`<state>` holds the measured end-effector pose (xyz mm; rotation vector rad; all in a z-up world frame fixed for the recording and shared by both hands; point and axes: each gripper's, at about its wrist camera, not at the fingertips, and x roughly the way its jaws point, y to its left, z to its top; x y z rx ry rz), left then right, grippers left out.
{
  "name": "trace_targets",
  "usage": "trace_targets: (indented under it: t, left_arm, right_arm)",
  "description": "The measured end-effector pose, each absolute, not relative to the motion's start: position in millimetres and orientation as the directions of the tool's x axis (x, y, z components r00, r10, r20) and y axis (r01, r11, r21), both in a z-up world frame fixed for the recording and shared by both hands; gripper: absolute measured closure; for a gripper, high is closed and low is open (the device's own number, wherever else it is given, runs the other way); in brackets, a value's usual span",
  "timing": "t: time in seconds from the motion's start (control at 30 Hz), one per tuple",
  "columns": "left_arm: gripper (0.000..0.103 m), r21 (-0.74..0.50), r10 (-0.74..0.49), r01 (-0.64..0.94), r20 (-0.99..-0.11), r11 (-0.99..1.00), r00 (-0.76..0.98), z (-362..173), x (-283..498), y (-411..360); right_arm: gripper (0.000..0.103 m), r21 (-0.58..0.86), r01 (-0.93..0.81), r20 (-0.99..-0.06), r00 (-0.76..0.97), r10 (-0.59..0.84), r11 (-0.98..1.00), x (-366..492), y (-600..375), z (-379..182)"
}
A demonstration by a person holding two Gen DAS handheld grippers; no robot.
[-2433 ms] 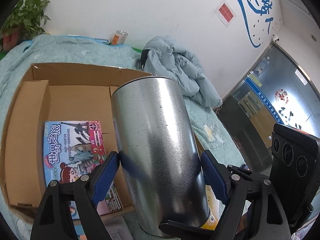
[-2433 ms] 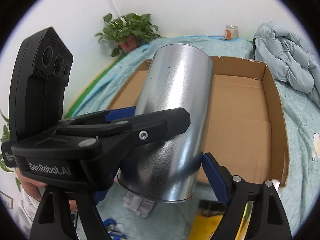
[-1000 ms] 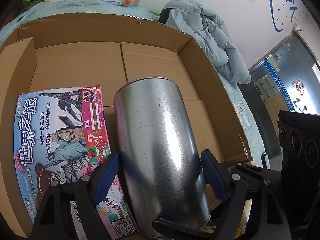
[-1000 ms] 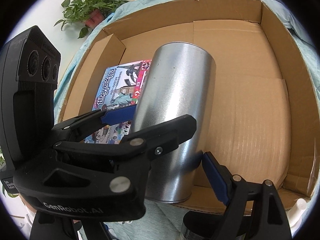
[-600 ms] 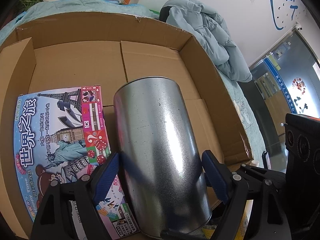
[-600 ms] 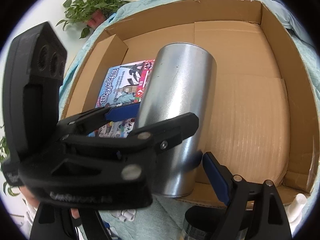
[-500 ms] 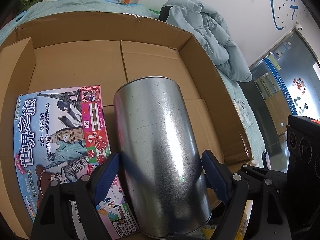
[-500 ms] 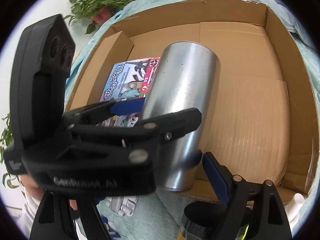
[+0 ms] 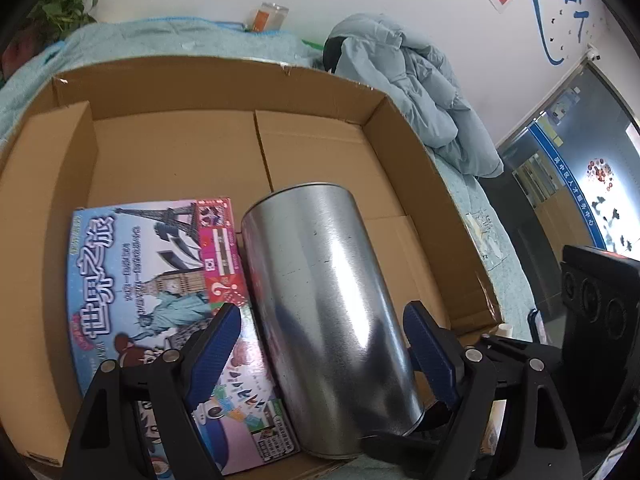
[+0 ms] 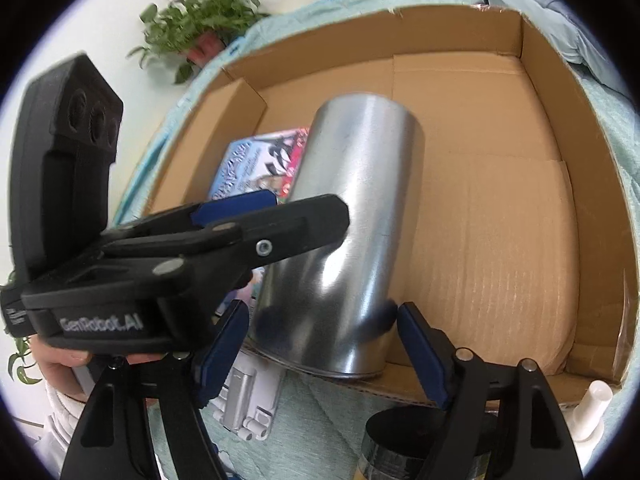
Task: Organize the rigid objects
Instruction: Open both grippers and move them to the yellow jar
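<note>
The metal canister (image 9: 320,292) lies on its side in the cardboard box (image 9: 168,80). Its far end points into the box and its near end sits at the front edge. On its left, just beside it, a colourful board game box (image 9: 140,264) lies flat on the box floor.

My left gripper (image 9: 320,316) straddles the canister's near half. Its blue fingers (image 9: 212,348) stand apart, one on each side, with a clear gap on the left and the right one close to the metal. I see neither pressing on it.

My right gripper (image 10: 322,312) frames the canister's near end from the other view. Its fingers have just been closing, with the canister between them, but they are still spread and not clamped on it.

The hand (image 10: 60,364) holding the left gripper shows at the edge of the right wrist view. In front of the box, a white plastic piece (image 10: 248,404) and a black-topped can (image 10: 404,436) rest on the teal quilted cover (image 9: 160,36). A pale blue jacket (image 9: 420,92) is heaped past the box's right wall, and a potted plant (image 10: 200,24) stands behind.
</note>
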<state>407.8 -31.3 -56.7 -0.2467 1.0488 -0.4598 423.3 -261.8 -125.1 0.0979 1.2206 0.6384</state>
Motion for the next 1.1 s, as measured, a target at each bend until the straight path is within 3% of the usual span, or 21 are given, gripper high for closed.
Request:
trace_targets:
  t: [0.1,0.3,0.4,0.57,0.63,0.7,0.77,0.8,0.83,0.87,0.9,0.93,0.97,1.1]
  left_arm:
    - [0.020,-0.376,-0.467,0.281,-0.754,0.883,0.462,-48,393,-27]
    - [0.013,-0.352,-0.489,0.341,-0.663,0.872,0.566,-22,351,-23]
    - [0.013,-0.306,-0.479,0.372,-0.636,0.876,0.606,-10,329,-24]
    - [0.014,-0.319,-0.478,0.357,-0.606,0.878,0.635,1,299,-14]
    - [0.036,-0.324,-0.460,0.327,-0.626,0.888,0.630,4,291,-11]
    - [0.080,-0.340,-0.452,0.299,-0.648,0.892,0.612,6,280,-7]
    - [0.086,-0.344,-0.456,0.299,-0.657,0.890,0.600,7,267,-7]
    - [0.086,-0.339,-0.459,0.309,-0.654,0.889,0.602,9,259,-8]
    - [0.082,-0.328,-0.458,0.319,-0.650,0.889,0.606,10,251,-10]
    - [0.063,-0.318,-0.461,0.334,-0.649,0.887,0.606,12,244,-12]
    - [0.028,-0.317,-0.462,0.337,-0.649,0.887,0.605,12,238,-12]
    - [0.011,-0.326,-0.457,0.320,-0.643,0.889,0.615,13,232,-10]
    - [0.001,-0.346,-0.453,0.295,-0.623,0.891,0.637,14,225,-8]
    - [0.001,-0.426,-0.478,0.246,-0.617,0.871,0.625,11,217,1]
  right_arm:
    - [0.026,0.412,-0.397,-0.806,0.262,0.532,0.820,412,-275,-111]
    - [0.013,0.309,-0.386,-0.745,0.470,0.473,0.870,373,-303,-77]
    - [0.012,0.239,-0.349,-0.723,0.559,0.406,0.906,351,-321,-69]
    - [0.012,0.264,-0.269,-0.674,0.635,0.377,0.926,325,-346,-69]
    - [0.024,0.258,-0.257,-0.654,0.663,0.364,0.931,310,-356,-72]
    - [0.026,0.280,-0.260,-0.619,0.687,0.381,0.924,296,-370,-73]
    - [0.023,0.326,-0.252,-0.564,0.722,0.401,0.911,282,-389,-75]
    - [0.015,0.352,-0.243,-0.543,0.734,0.409,0.904,277,-400,-77]
    - [0.009,0.364,-0.236,-0.540,0.735,0.410,0.901,276,-405,-78]
    - [0.006,0.372,-0.239,-0.539,0.731,0.418,0.897,275,-411,-80]
    - [0.000,0.369,-0.249,-0.537,0.730,0.424,0.895,274,-414,-82]
    - [0.000,0.366,-0.252,-0.537,0.729,0.425,0.896,273,-415,-83]
    - [0.000,0.369,-0.261,-0.538,0.722,0.434,0.892,273,-417,-83]
    - [0.000,0.384,-0.307,-0.555,0.677,0.483,0.871,268,-417,-89]
